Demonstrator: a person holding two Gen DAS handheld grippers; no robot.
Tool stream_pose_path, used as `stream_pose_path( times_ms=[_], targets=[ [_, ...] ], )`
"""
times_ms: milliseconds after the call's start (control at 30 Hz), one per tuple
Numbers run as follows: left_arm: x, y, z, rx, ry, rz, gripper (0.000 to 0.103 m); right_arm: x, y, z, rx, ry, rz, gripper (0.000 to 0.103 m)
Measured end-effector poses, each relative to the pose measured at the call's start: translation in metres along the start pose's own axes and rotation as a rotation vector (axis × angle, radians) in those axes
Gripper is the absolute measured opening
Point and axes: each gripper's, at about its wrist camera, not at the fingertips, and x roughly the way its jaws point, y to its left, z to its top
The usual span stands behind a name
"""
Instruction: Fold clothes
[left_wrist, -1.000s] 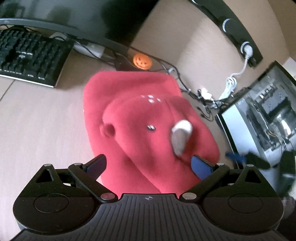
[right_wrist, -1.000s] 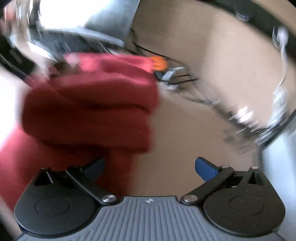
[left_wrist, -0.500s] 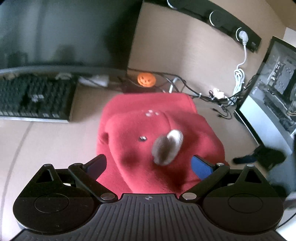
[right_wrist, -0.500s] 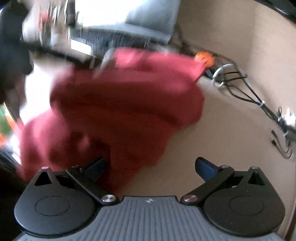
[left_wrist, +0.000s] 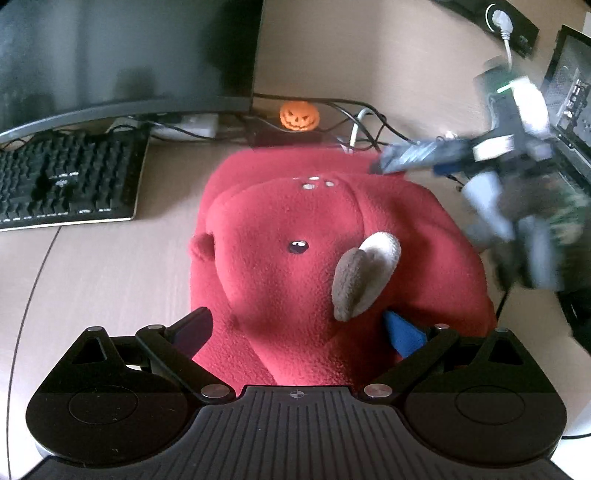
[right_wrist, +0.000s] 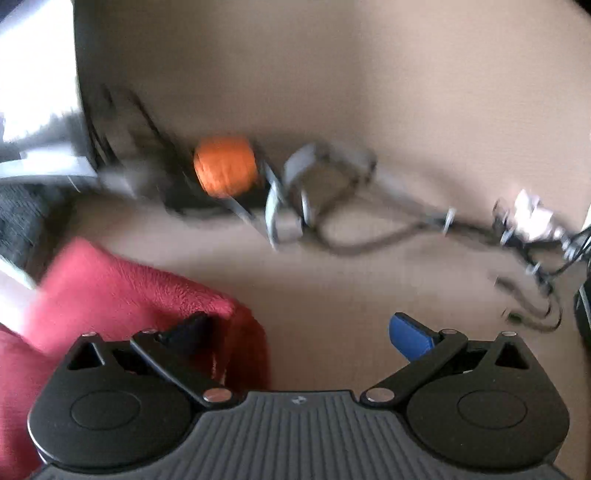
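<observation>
Red fleece garment (left_wrist: 295, 236) lies bundled in layers on the tan desk (left_wrist: 92, 266), toward its back edge, short of the keyboard (left_wrist: 62, 181) and the monitor (left_wrist: 122, 51), with an orange pumpkin ornament (left_wrist: 298, 115) and a tangle of cables (left_wrist: 369, 129) behind it. A hood-like top layer with a dark button eye (left_wrist: 297, 246) and a grey-and-cream ear (left_wrist: 364, 271) faces up. The left gripper (left_wrist: 299, 332) sits low over the near side of the bundle, fingers spread wide, fleece bulging between them but not pinched. The right gripper (right_wrist: 306, 332), also spread and holding nothing, is blurred with motion at the bundle's far right corner, one finger (right_wrist: 188, 328) against the fabric. Whether another fold is due or the pile is being squared off, the views do not settle. Judged from here, good work means pressing layers flat, keeping the edges stacked, and taking only the top layer if a pinch is needed, since thick fleece tends to spring back; the cables close behind could snag
</observation>
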Motion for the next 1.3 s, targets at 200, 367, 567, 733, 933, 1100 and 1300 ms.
stream_pose_path(
  times_ms=[200,367,567,733,933,1100,1300],
  targets=[
    [0.000,0.000,0.000,-0.004,0.002,0.003,0.102,-0.027,-0.006,-0.004,0.038,-0.036,0.055,0.103],
    [-0.002,-0.004,0.000,0.004,-0.006,0.020,0.102,-0.089,-0.016,-0.021,0.035,-0.119,0.264,0.103],
    [-0.008,-0.005,-0.003,0.004,-0.015,0.042,0.102,-0.126,-0.012,-0.078,0.018,-0.059,0.427,0.103],
    [-0.014,-0.006,-0.007,0.004,-0.022,0.065,0.102,-0.143,-0.003,-0.118,-0.006,-0.035,0.490,0.103],
    [-0.017,-0.010,-0.010,-0.008,-0.037,0.093,0.102,-0.158,0.013,-0.152,-0.155,0.023,0.536,0.103],
    [-0.023,-0.011,-0.012,-0.015,-0.046,0.119,0.102,-0.151,0.041,-0.184,-0.308,0.064,0.440,0.103],
    [-0.028,0.001,-0.012,-0.072,-0.050,0.093,0.102,-0.152,0.047,-0.189,-0.352,0.045,0.388,0.103]
  ],
)
